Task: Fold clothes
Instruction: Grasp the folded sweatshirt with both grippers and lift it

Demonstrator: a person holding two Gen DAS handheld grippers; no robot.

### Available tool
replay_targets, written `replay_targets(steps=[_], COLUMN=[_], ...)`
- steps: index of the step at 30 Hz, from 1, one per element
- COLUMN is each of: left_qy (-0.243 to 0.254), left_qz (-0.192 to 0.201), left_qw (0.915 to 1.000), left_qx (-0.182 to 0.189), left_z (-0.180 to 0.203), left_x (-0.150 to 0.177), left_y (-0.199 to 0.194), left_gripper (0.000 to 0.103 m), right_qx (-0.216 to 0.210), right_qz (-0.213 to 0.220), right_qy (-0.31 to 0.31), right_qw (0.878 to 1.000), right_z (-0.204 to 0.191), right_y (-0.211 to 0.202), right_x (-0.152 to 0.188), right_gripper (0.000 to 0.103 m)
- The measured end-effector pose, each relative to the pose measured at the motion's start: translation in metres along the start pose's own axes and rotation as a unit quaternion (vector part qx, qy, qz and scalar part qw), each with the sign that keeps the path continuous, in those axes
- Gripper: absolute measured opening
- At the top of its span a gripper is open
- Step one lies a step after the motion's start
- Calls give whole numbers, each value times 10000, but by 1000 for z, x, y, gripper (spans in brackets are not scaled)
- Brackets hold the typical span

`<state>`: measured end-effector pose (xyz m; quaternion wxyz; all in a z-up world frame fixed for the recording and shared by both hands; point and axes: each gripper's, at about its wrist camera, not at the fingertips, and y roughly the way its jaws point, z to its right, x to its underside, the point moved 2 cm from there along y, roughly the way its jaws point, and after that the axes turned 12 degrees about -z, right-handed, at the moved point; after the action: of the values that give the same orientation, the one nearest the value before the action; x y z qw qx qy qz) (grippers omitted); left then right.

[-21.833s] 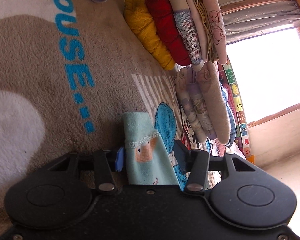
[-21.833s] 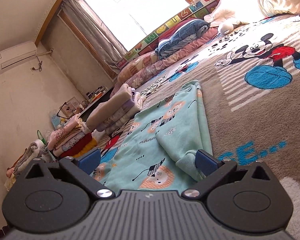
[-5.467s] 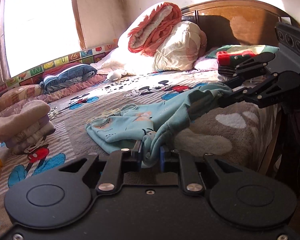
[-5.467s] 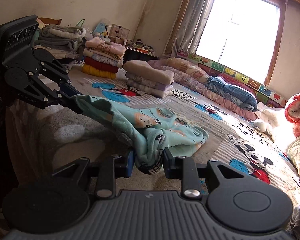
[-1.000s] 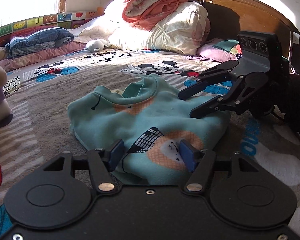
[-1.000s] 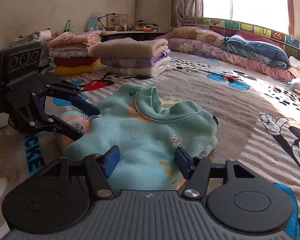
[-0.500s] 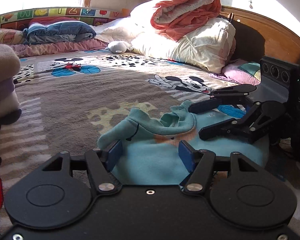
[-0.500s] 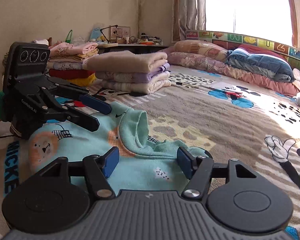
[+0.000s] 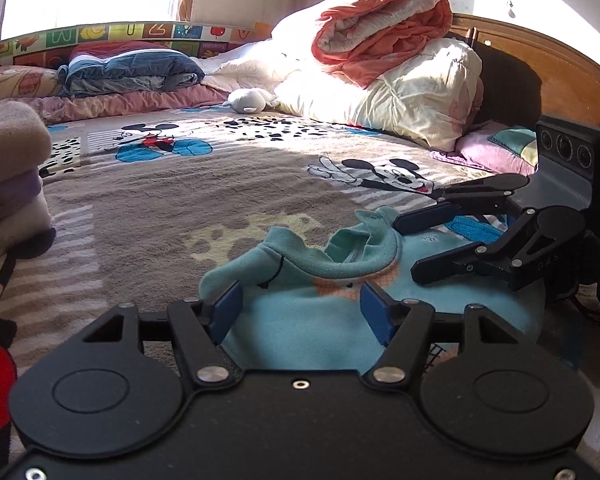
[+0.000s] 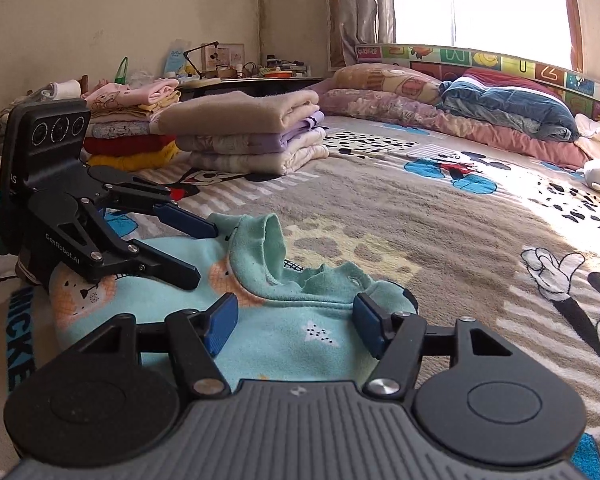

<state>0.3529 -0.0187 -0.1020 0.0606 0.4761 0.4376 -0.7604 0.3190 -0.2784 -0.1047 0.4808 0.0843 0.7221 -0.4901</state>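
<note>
Folded teal sweatshirt (image 9: 332,316) lies flat on the bed (image 9: 160,200), collar end forward, directly under both the left gripper (image 9: 300,312) and right gripper (image 10: 294,322); left jaws opening, right jaws wide, neither gripping it.

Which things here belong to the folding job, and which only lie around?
Job:
- teal sweatshirt
- left tongs, opening, grip nothing
- right tongs, open
- folded stacks

Lying about:
- orange quilt
- white plush toy
- blue pillow
</note>
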Motion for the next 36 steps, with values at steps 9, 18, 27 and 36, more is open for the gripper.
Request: replay_targets(steps=[9, 18, 27, 36], left_qy=[-2648, -3762, -3960, -4112], left_qz=[129, -486, -657, -582], left_qw=[9639, 9216, 9126, 9041], left_qx=[244, 816, 774, 1004], left_z=[-29, -13, -16, -22], left_x=[12, 47, 38, 39], left_y=[-39, -45, -20, -2], left_gripper=[65, 66, 64, 36], right_qx=[-564, -1440, -1488, -1678], right_qz=[300, -63, -257, -94], right_qy=[2481, 4323, 4286, 4298], right_qw=[9666, 8901, 8908, 8872], right_z=[32, 43, 40, 52], right_y=[-46, -39, -10, 12], right_x=[27, 69, 57, 51], right_gripper=[83, 84, 84, 52])
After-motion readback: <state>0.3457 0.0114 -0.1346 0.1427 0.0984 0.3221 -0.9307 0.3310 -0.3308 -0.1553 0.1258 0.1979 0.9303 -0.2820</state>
